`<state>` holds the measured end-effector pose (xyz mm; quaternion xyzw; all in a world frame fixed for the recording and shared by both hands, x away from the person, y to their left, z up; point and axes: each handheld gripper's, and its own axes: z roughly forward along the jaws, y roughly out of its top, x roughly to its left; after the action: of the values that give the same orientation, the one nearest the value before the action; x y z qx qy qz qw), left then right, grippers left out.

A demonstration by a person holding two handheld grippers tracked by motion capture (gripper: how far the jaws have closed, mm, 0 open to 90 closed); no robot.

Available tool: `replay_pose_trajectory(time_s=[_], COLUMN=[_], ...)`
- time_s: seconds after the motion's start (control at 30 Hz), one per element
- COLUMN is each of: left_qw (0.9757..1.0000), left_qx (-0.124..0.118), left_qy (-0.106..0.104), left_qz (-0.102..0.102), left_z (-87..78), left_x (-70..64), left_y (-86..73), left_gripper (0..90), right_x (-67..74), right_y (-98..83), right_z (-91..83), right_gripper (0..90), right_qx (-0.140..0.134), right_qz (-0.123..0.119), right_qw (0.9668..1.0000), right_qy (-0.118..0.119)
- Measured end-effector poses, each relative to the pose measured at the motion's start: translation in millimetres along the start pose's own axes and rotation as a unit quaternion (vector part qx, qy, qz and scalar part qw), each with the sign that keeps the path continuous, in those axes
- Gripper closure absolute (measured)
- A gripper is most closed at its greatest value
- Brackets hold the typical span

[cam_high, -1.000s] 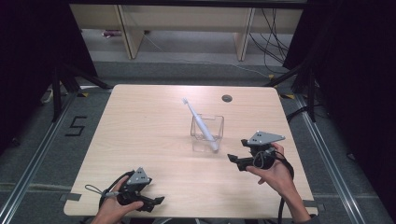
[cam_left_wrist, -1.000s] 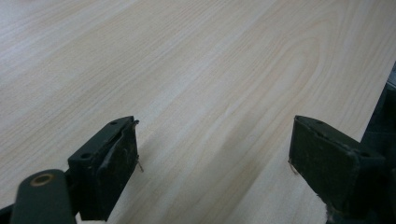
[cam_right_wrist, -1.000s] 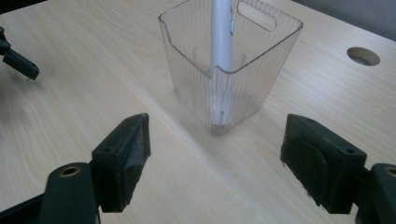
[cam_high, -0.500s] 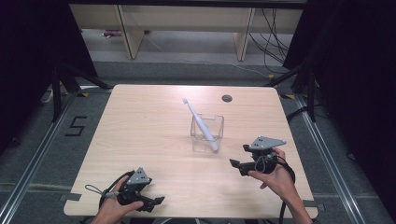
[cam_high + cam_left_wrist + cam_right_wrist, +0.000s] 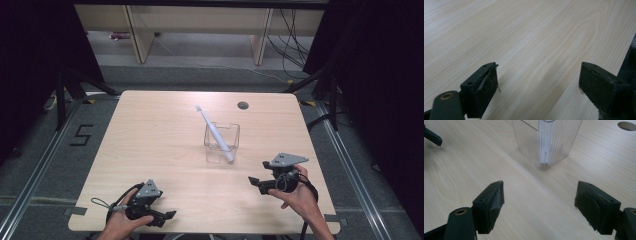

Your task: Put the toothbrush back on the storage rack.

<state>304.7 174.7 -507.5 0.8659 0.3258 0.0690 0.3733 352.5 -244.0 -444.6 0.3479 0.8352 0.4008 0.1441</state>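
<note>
Resting near front table [image 5: 150,130] edge | left tool [image 5: 167,216] open-jawed | right tool [image 5: 255,182] agape, near cup [image 5: 222,142]

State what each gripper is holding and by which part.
Nothing is held: the left gripper and right gripper are both open over the light wooden table.

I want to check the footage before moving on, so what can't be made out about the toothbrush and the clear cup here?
- Toothbrush bristles: too small in the high view.
- Clear cup: its top is cut off by the upper edge of the right gripper view.
- Toothbrush's lower end: blurred by the cup's ribbed wall there.
</note>
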Motion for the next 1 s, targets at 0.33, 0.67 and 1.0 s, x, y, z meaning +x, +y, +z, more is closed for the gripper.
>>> replay_pose_trajectory(time_s=[0.33,0.67,1.0], left_qw=[1.0000,1.0000,1.0000], left_qx=[0.002,-0.001,0.001], left_qy=[0.001,0.001,-0.003], left_qz=[0.001,0.001,0.001], left_z=[0.1,0.2,-0.3], left_x=[0.4,0.2,-0.2], left_y=[0.2,0.0,0.2], left_gripper=[14.9,14.9,14.9], right_x=[4.4,5.3,7.9], right_y=[-5.6,-13.3,-24.9], right_z=[2.1,1.3,-3.2], right_gripper=[23.6,23.5,23.5], right_qx=[0.001,0.007,0.010], right_qz=[-0.001,0.005,0.014], right_qw=[1.0000,0.9999,0.9998], right_qy=[0.003,0.011,0.009])
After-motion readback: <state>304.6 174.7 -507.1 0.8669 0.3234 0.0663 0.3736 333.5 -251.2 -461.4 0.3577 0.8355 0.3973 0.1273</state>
